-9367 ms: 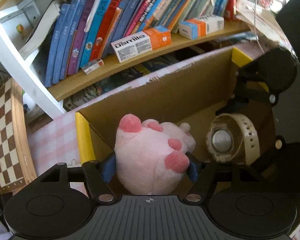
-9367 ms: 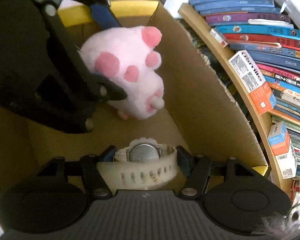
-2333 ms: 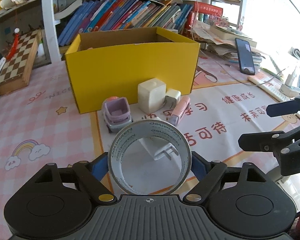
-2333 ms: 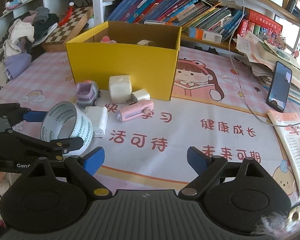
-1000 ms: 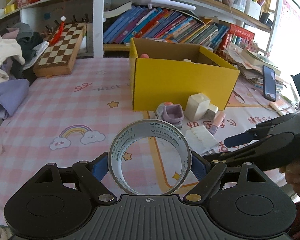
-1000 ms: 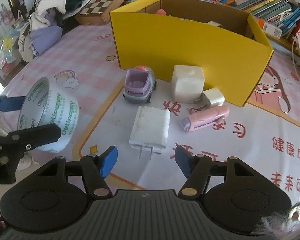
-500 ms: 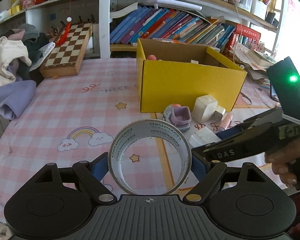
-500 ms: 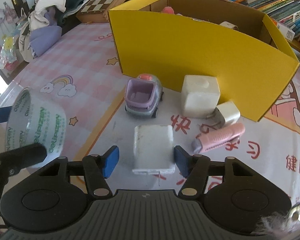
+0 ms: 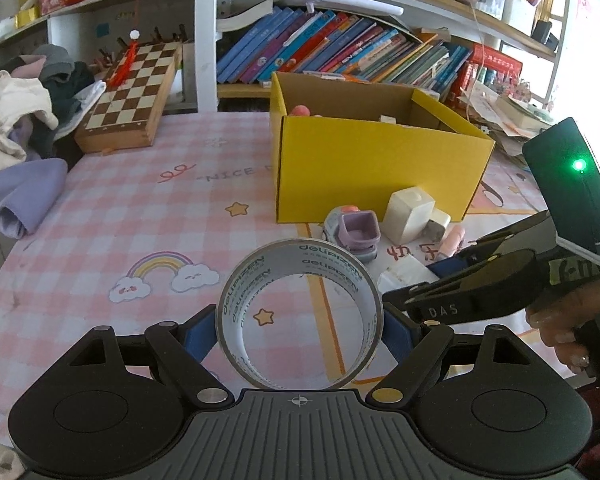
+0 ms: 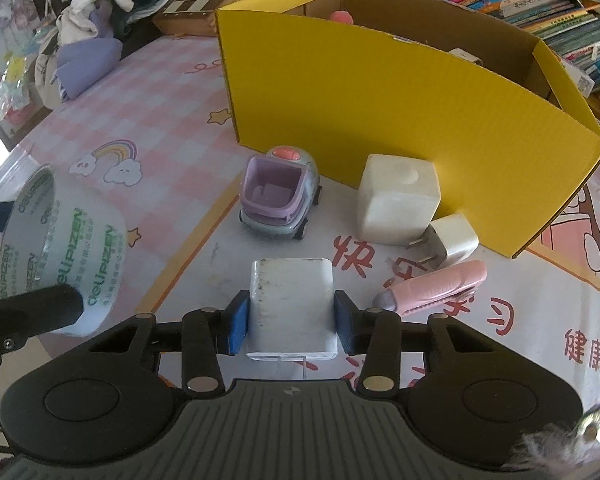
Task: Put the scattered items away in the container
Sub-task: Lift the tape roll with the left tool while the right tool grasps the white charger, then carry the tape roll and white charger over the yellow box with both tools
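Gripping a roll of clear tape (image 9: 299, 312) between its blue pads, the left gripper (image 9: 299, 330) holds the roll upright above the pink checked tablecloth (image 9: 140, 216). The right gripper (image 10: 291, 322) has its pads (image 10: 236, 322) pressed against both sides of a flat white charger (image 10: 291, 304), which lies on the cloth with its prongs toward the camera. Just beyond the charger stand a purple toy car (image 10: 278, 198) and a white cube-shaped block (image 10: 398, 200); a small white plug adapter (image 10: 452, 242) touches the block's right side, and a pink utility knife (image 10: 432, 288) lies just in front of the adapter. Behind these items stands the yellow cardboard box (image 10: 380, 88), open at the top, with a pink object partly visible inside. Farther back are a chessboard (image 9: 136, 92), a bookshelf (image 9: 340, 52) and a clothing pile (image 9: 16, 128).
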### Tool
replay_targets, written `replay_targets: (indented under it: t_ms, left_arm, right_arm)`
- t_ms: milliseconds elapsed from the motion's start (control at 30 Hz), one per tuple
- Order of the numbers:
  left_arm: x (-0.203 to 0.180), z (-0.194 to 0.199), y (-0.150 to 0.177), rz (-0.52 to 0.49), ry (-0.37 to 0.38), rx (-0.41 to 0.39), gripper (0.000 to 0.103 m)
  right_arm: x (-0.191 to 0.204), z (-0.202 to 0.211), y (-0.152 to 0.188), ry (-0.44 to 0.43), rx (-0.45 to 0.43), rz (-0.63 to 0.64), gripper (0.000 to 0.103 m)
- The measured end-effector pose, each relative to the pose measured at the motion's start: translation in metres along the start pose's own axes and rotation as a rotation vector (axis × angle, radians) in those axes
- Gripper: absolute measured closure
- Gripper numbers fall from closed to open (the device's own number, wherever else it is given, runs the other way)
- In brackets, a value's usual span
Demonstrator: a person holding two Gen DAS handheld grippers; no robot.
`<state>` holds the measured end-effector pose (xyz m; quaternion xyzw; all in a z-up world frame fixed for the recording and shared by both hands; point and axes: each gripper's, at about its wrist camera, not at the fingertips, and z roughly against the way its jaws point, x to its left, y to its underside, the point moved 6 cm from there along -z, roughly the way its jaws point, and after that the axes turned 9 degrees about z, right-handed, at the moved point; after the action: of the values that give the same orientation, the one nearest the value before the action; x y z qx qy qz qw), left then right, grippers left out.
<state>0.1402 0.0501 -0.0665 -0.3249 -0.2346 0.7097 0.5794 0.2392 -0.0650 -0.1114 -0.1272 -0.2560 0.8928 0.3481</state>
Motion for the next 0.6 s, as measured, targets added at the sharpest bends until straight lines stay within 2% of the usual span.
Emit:
replay_targets:
  t_ms: [600]
  left_arm:
    - [-0.009,0.009,-0.011,-0.028,0.068,-0.030,0.019]
  right_arm:
    - [0.009,0.044,0.002,-0.031,-0.069,-0.001,0.062]
